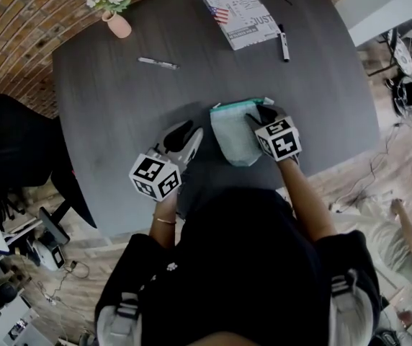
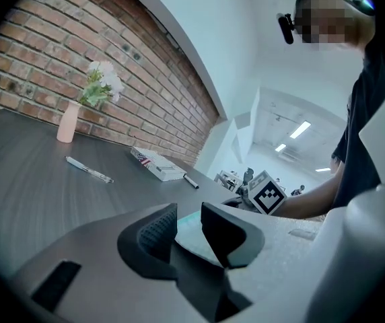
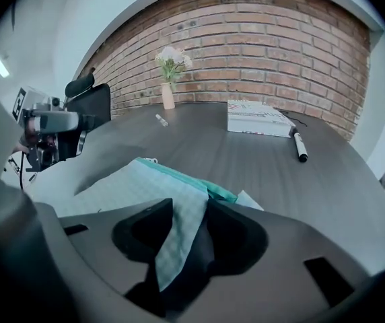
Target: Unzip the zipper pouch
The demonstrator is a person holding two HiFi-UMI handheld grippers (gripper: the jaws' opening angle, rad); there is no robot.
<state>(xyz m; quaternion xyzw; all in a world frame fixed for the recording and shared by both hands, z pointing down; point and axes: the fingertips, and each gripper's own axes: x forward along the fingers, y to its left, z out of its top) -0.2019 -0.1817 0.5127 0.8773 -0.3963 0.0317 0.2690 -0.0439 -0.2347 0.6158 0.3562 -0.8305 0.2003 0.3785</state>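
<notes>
Nearest, the person's dark-clad torso (image 1: pixel 242 265), filling the near middle of the head view, both forearms reaching out over the table. Beyond, a broad dark grey table (image 1: pixel 119 107), backed by a brick wall on the far side. To the left, off the table, a black chair (image 1: pixel 19 150). On the far right of the table, a printed book (image 1: pixel 238 14) lying flat. On the near part of the table, right of middle, the zipper pouch (image 1: pixel 235 139): pale checked fabric, lying flat, teal zipper band along its far edge; whether zipped or not, impossible to tell. At the pouch's far right corner, the right gripper (image 1: pixel 262 115), tilted down onto it; seen in the right gripper view (image 3: pixel 189 231) with jaws spread wide, a corner of the checked fabric running between them, pads not pressing on it. Just left of the pouch and apart from it, the left gripper (image 1: pixel 186 135), lying low over the table; seen in the left gripper view (image 2: pixel 189 231) with jaws partly spread and nothing in the gap, the pouch's edge showing beyond it. Far left, a pink vase of pale flowers (image 1: pixel 118 24), upright. Nearer than the vase, a pen (image 1: pixel 158 63). Just right of the book, a black marker (image 1: pixel 284 43).
</notes>
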